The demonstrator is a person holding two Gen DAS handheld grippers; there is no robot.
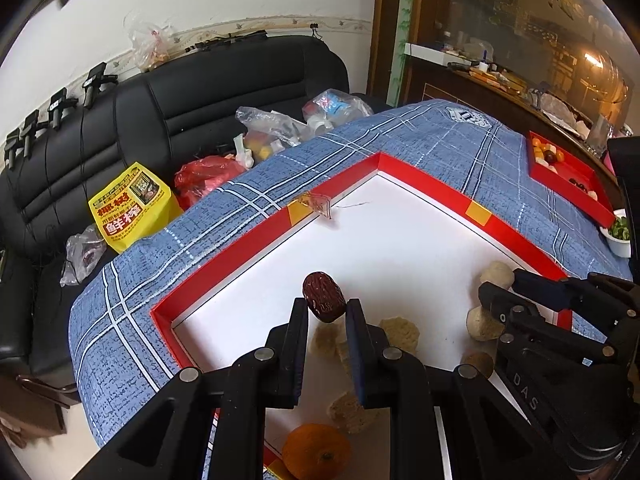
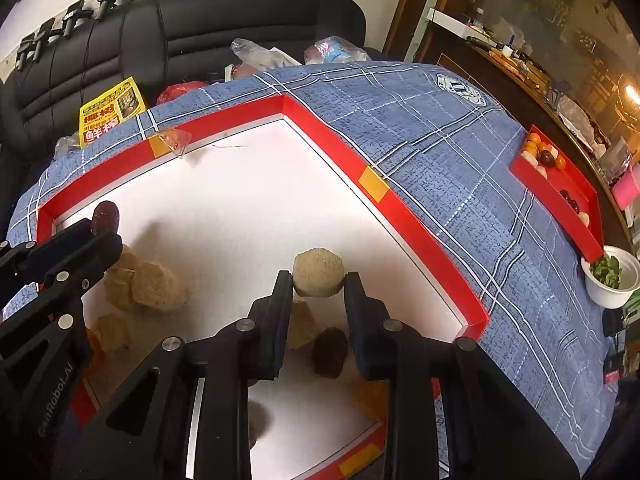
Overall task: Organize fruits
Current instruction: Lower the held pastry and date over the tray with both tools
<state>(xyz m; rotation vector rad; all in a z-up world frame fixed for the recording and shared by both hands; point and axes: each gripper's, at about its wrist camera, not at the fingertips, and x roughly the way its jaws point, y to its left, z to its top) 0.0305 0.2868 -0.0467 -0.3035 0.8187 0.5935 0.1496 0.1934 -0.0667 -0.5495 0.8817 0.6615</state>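
The left gripper [image 1: 327,308] is closed on a dark red date [image 1: 323,297], pinched at its fingertips in the lower middle of the left wrist view, above the white floor of the big red tray [image 1: 224,258]. The right gripper [image 2: 318,280] is closed on a tan ball [image 2: 318,273], held the same way in the middle of the right wrist view.

More tan balls [image 2: 158,286] lie on the tray floor at lower left of the right view, a dark lump [image 2: 330,351] sits under the right gripper, and an orange [image 1: 316,451] lies at the bottom edge of the left view. A small red tray [image 2: 576,216] with mixed fruit sits at the right edge, a white bowl [image 2: 610,292] of greens just below it.

Writing: "DAS" on the right gripper's body in the left view, "GenRobot.AI" on the left gripper's body in the right view, as far as it can be read. A yellow bag [image 1: 130,204] on the sofa [image 1: 224,92] at left bears red Chinese print, partly legible as 椰树 and 鲜榨.
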